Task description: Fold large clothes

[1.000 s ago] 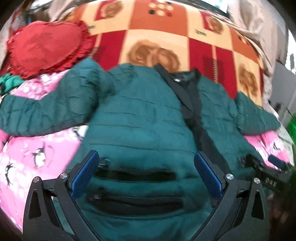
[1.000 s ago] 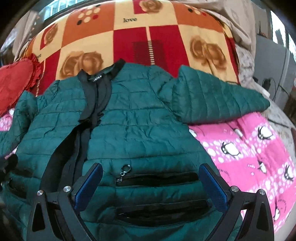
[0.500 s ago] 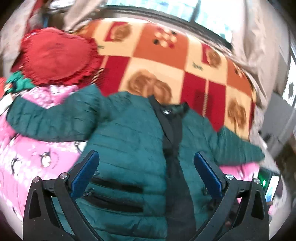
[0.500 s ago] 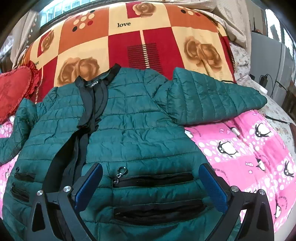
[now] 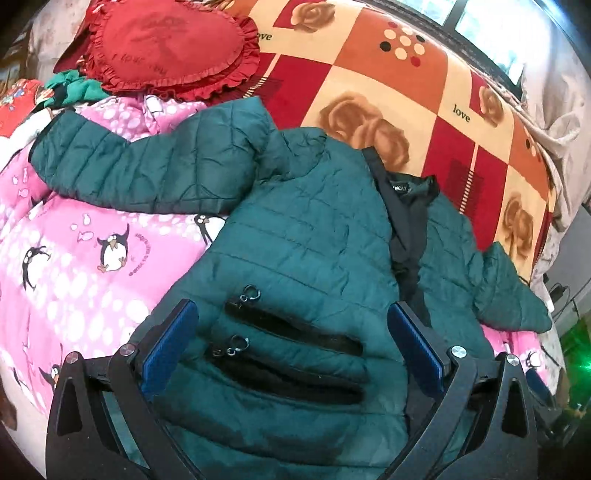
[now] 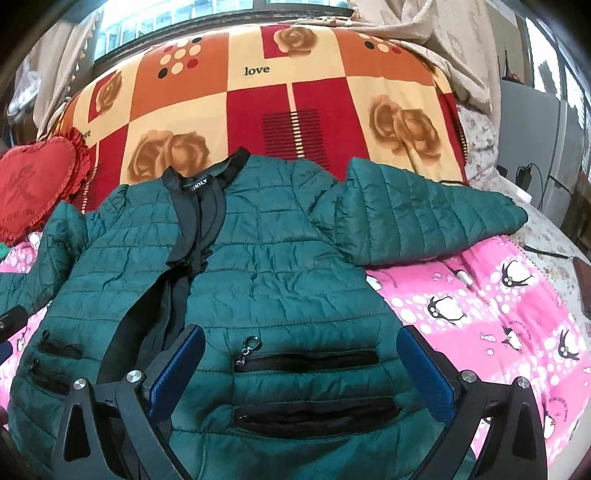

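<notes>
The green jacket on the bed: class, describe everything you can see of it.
The green jacket is quilted, slightly shiny puffer fabric with black collar and front trim. It lies front-up and unfolded, sleeves spread sideways, on the pink penguin sheet and rose blanket. Each front panel has two black zip pockets with ring pulls. Neither gripper's open jaws hold it.

This is looking like a bedroom in a home. A pink penguin-print bedsheet [image 6: 491,317] is covering the bed, and a rose-patterned blanket [image 6: 280,99] printed with "love" is lying across its far end. A red heart-shaped cushion [image 5: 170,48] is resting at one corner. Beige curtains [image 6: 458,44] are hanging beside a window [image 6: 155,18] letting in daylight, and what is probably a charger cable [image 6: 532,177] is trailing at the bedside.
</notes>
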